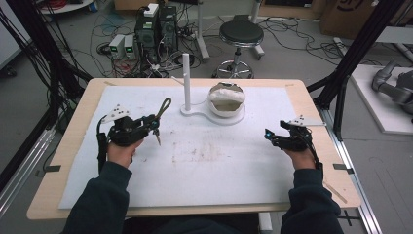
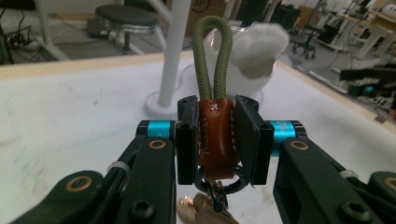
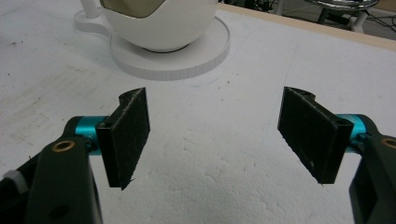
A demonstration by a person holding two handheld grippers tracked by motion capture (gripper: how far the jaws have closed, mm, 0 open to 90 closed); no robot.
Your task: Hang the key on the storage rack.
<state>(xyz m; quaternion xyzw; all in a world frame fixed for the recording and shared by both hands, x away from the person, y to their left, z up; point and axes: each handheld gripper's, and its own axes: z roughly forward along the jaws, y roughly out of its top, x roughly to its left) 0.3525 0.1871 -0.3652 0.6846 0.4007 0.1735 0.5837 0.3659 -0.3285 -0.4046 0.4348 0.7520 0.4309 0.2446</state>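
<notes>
White stand and bowl sitting at the far middle of the table

A white post (image 1: 186, 80) is rising upright from a flat white base (image 1: 229, 118), and a round white bowl (image 1: 226, 100) is resting on that base just beside it. A white sheet (image 1: 204, 165) is covering the wooden table (image 1: 73, 136). Beyond it, 1 black stool (image 1: 240, 35) and boxes with tangled cables (image 1: 156, 29) are standing on the floor.

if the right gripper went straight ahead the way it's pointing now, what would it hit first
Most likely the round white base under the white bowl-shaped holder. In the right gripper view both sit ahead of the open right gripper, slightly left of centre, with bare white table cover between. Depth is hard to judge.
</notes>
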